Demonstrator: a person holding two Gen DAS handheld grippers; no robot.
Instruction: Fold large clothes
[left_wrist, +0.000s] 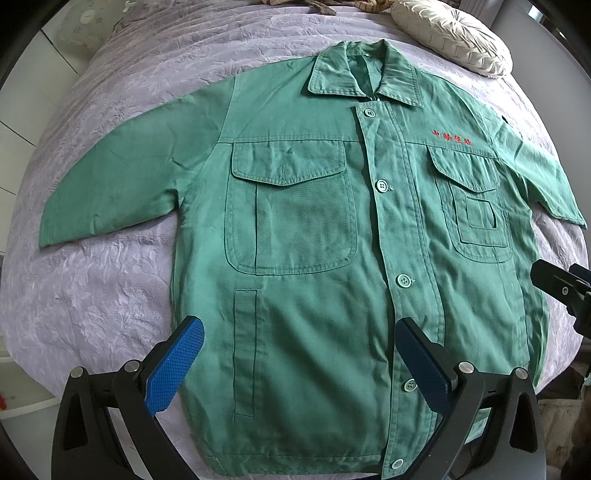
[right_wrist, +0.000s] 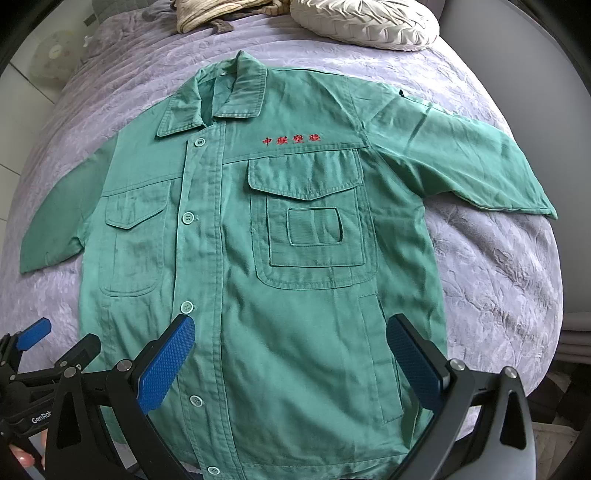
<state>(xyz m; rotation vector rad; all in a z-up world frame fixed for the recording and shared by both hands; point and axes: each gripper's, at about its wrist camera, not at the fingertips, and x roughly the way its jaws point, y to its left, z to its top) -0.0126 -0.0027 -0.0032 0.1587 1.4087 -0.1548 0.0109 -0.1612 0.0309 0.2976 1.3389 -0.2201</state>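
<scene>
A green work jacket (left_wrist: 314, 221) lies spread flat, front up, on a bed covered with a lilac crinkled bedspread (left_wrist: 110, 295). Its collar (left_wrist: 365, 74) points toward the far edge of the bed and its hem runs along the near edge. The front is buttoned, both sleeves are stretched out sideways toward the bed's side edges, and red embroidered characters (right_wrist: 291, 139) sit above one chest pocket (right_wrist: 310, 221).

The left gripper (left_wrist: 299, 365) hovers above the lower part of the jacket near the hem. Its jaws stand wide apart and hold nothing; in the left wrist view the cloth fills the whole gap between the blue pads (left_wrist: 177, 365), with the button placket just inside the right-hand pad.

The right gripper (right_wrist: 291, 358) hangs over the hem area on the other half of the garment, jaws likewise wide open and empty. The placket runs just inside its left-hand pad, and a vertical side pocket slit lies next to the other pad.

The two grippers are side by side at the near edge of the bed. A cream pleated cushion (right_wrist: 365, 22) rests at the far edge, beyond the collar, with some striped fabric (right_wrist: 207, 14) beside it.
</scene>
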